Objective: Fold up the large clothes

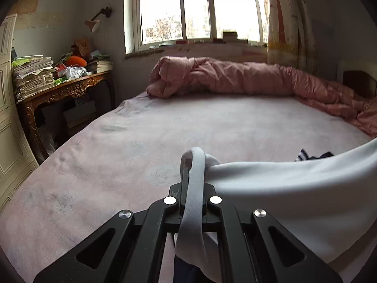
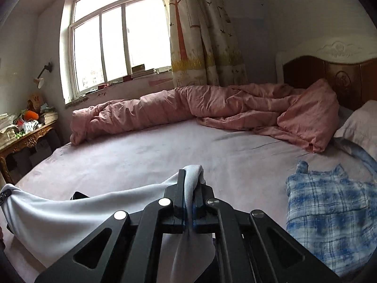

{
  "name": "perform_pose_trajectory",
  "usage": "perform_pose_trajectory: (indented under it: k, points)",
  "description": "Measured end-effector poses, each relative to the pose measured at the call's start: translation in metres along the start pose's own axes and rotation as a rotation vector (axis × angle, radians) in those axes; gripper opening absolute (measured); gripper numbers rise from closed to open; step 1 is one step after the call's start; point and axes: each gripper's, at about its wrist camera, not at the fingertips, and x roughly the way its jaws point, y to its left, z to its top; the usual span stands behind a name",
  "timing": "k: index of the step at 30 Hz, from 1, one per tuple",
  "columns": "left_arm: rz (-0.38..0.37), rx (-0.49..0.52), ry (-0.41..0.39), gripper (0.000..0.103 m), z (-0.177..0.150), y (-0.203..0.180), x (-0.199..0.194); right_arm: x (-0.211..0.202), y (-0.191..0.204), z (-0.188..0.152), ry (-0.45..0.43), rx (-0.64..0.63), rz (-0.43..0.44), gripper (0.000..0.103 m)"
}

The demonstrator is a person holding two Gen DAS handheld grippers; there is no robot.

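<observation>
A large white garment (image 1: 294,195) hangs stretched between my two grippers above the pink bed sheet (image 1: 141,141). My left gripper (image 1: 192,165) is shut on its ribbed hem, which loops over the fingers. The cloth runs off to the right in this view, with a dark striped part (image 1: 304,156) showing behind its top edge. My right gripper (image 2: 190,176) is shut on another edge of the same white garment (image 2: 70,214), which runs off to the left. The lower part of the garment is hidden below both grippers.
A crumpled pink duvet (image 2: 212,108) lies along the far side of the bed under the window. A blue plaid shirt (image 2: 329,210) lies on the sheet (image 2: 165,146) at the right, near a pillow (image 2: 360,127) and headboard. A cluttered carved wooden table (image 1: 66,89) stands left of the bed.
</observation>
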Motion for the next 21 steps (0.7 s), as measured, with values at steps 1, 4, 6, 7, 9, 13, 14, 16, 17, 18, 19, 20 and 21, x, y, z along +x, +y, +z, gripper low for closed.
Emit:
perform_pose_trajectory:
  k: [1, 4, 6, 7, 9, 13, 14, 16, 17, 18, 19, 20, 21]
  points:
    - [0.000, 0.003, 0.037, 0.003, -0.005, 0.000, 0.011, 0.013, 0.001, -0.004, 0.056, -0.013, -0.027, 0.003]
    - [0.008, 0.060, 0.180, 0.003, -0.027, -0.012, 0.049, 0.066, -0.006, -0.037, 0.284, -0.004, -0.088, 0.004]
    - [0.021, 0.098, 0.232, 0.007, -0.036, -0.020, 0.062, 0.089, -0.015, -0.063, 0.405, -0.016, -0.123, 0.009]
    - [0.024, 0.098, 0.228, 0.010, -0.036, -0.021, 0.059, 0.096, -0.020, -0.073, 0.452, 0.001, -0.130, 0.010]
    - [0.022, 0.094, 0.211, 0.019, -0.034, -0.019, 0.053, 0.087, -0.025, -0.069, 0.429, 0.035, -0.117, 0.011]
    - [0.069, 0.125, 0.145, 0.036, -0.034, -0.013, 0.029, 0.047, -0.022, -0.045, 0.270, 0.012, -0.202, 0.050]
    - [0.073, 0.130, 0.116, 0.037, -0.031, -0.012, 0.020, 0.037, -0.020, -0.038, 0.231, -0.002, -0.217, 0.050]
    - [0.048, 0.122, 0.044, 0.046, -0.023, -0.011, -0.003, 0.017, -0.016, -0.028, 0.174, -0.014, -0.217, 0.053]
    - [0.031, 0.111, 0.015, 0.052, -0.020, -0.012, -0.012, 0.009, -0.015, -0.021, 0.153, -0.006, -0.201, 0.056]
    - [0.009, 0.095, -0.011, 0.055, -0.016, -0.012, -0.021, 0.002, -0.015, -0.015, 0.135, 0.010, -0.163, 0.056]
    - [-0.027, 0.076, -0.022, 0.056, -0.012, -0.012, -0.027, -0.002, -0.014, -0.012, 0.145, 0.021, -0.108, 0.056]
    - [-0.062, 0.063, -0.017, 0.058, -0.010, -0.013, -0.030, 0.001, -0.015, -0.006, 0.178, 0.024, -0.061, 0.056]
    - [-0.088, 0.047, -0.001, 0.061, -0.007, -0.015, -0.029, 0.008, -0.012, -0.007, 0.257, 0.028, 0.004, 0.056]
